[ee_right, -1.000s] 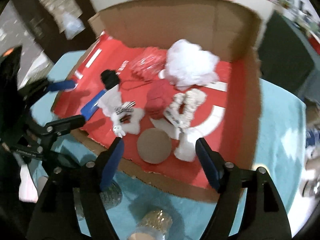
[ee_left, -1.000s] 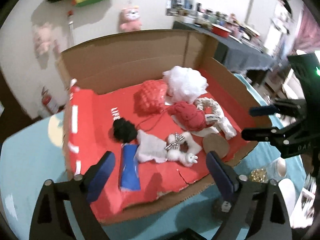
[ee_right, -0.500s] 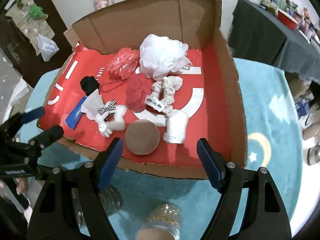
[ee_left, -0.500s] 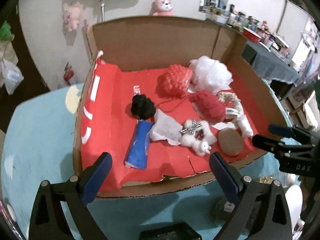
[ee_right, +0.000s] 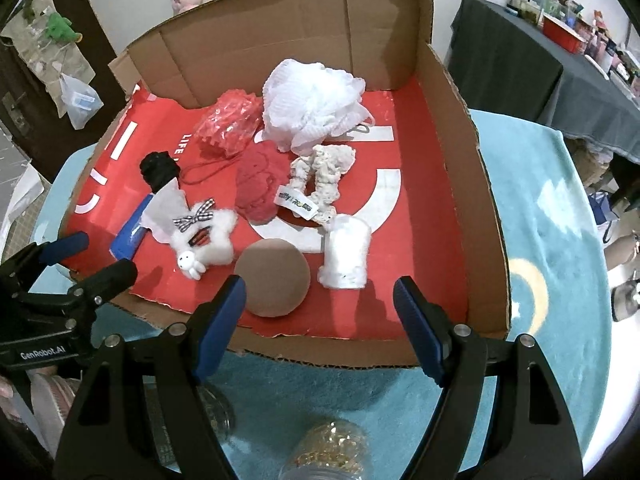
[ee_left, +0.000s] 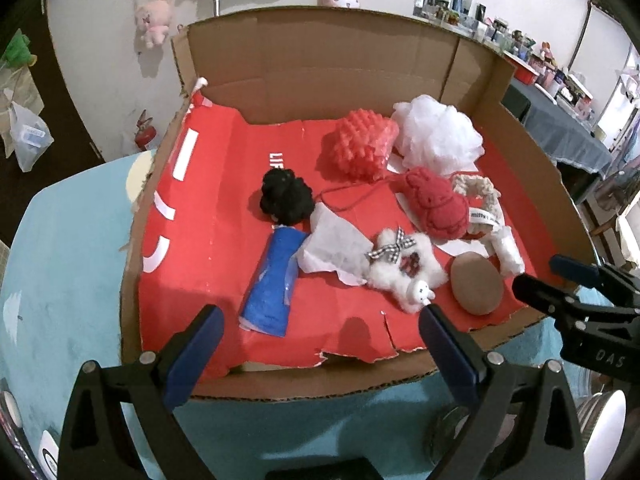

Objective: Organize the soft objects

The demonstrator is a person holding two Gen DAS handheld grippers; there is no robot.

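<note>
Two grippers hover at the near edge of a cardboard box (ee_right: 452, 128) lined in red; the left gripper (ee_left: 320, 340) and right gripper (ee_right: 316, 312) both hold their jaws wide with nothing between them. Soft things lie loose inside: a white pouf (ee_right: 312, 108) at the back beside a red sponge (ee_left: 360, 144); a red knit toy (ee_left: 438, 204) mid-box; a black ball (ee_left: 286, 198); a blue roll (ee_left: 274, 284); a fluffy white toy (ee_right: 204, 240); a brown disc (ee_right: 274, 276), perhaps a pad; a white roll (ee_right: 346, 252) just beside it.

White wall (ee_left: 100, 80) with pink plush toys (ee_left: 151, 20); dark-clothed table (ee_right: 512, 64) cluttered at right; teal rug (ee_right: 552, 208) underfoot.
</note>
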